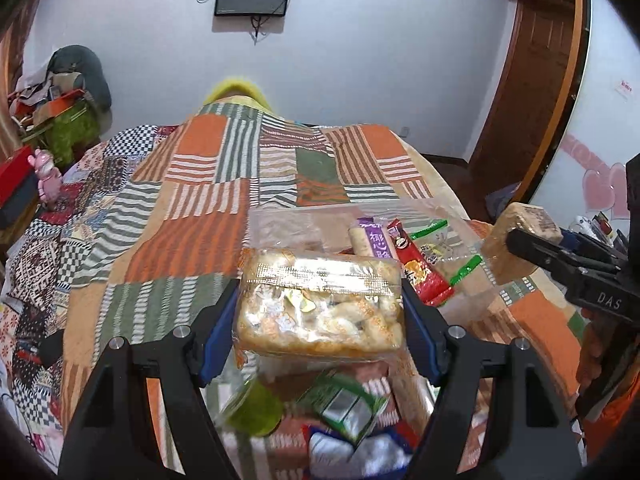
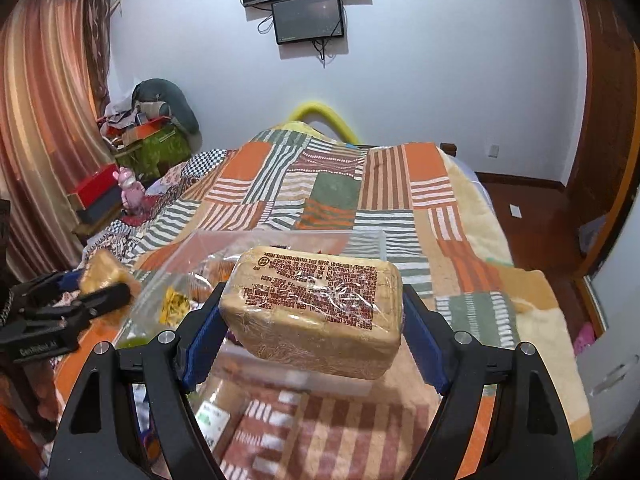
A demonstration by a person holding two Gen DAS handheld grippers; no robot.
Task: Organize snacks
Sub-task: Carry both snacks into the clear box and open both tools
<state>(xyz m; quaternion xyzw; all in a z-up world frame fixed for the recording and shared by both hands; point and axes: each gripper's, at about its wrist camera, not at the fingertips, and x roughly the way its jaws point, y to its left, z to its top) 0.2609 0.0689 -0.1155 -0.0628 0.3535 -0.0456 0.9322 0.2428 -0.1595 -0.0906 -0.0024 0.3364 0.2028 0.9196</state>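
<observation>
My left gripper is shut on a clear pack of golden biscuits, held above the bed. Beyond it stands a clear plastic bin holding a purple snack bar, a red packet and a green-trimmed packet. My right gripper is shut on a tan wrapped block with red print, held above the bin. The right gripper with its block also shows at the right of the left wrist view. The left gripper shows at the left of the right wrist view.
Loose snacks lie below my left gripper: a green pack, a yellow-green item, a blue-white pack. The patchwork blanket covers the bed. Clutter and a pink toy stand left; a wooden door is at the right.
</observation>
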